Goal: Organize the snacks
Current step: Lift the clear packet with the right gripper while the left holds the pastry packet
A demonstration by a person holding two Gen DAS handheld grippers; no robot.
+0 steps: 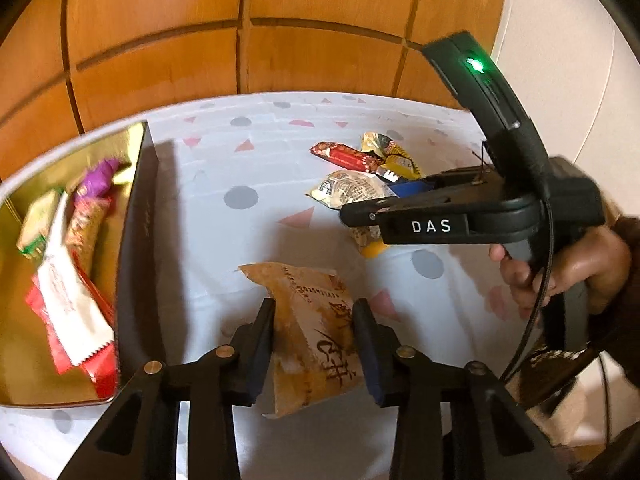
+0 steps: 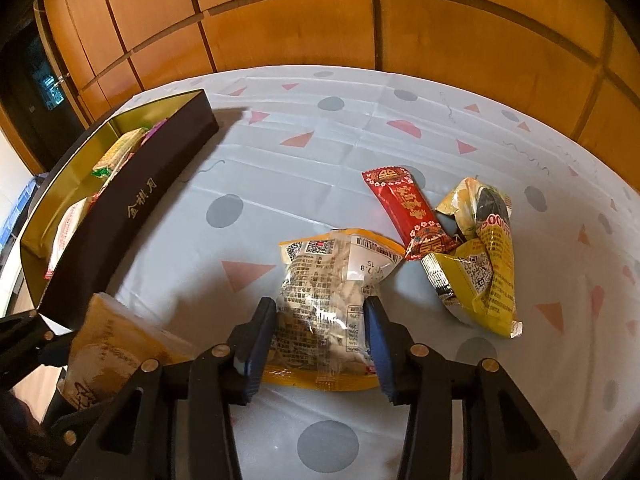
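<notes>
- Left gripper (image 1: pixel 314 344): the two fingers (image 1: pixel 262 344) are clamped on a tan paper-look packet (image 1: pixel 308 320), one pad pressing on each long side. The packet sits between the pads, tilted, near the middle of the table.
- Right gripper (image 2: pixel 320 336): the two fingers (image 2: pixel 256 340) are clamped on a clear snack bag with yellow edges (image 2: pixel 332 292), the pads squeezing its near half from left and right. The bag rests on the tablecloth.
- In the left wrist view the right gripper (image 1: pixel 360 210) enters from the right, held by a hand (image 1: pixel 560 264), and reaches into the loose pile of snacks.
- Tablecloth (image 2: pixel 280 168): pale, printed with grey dots and pink triangles; it covers the table in front of a wooden panelled wall (image 2: pixel 300 20).
- Box (image 2: pixel 120 216): dark outer wall, gold lining, at the left side of the table. It already contains several packets, including a white packet (image 1: pixel 76 308) on a red one, a purple one (image 1: pixel 98 178) and a green-edged one (image 1: pixel 38 224).
- Loose snacks, right of the clear bag: a red packet (image 2: pixel 408 212) lying diagonally, just beside and touching a crumpled yellow packet (image 2: pixel 484 264).
- The tan packet is just right of the box's near end, outside it.
</notes>
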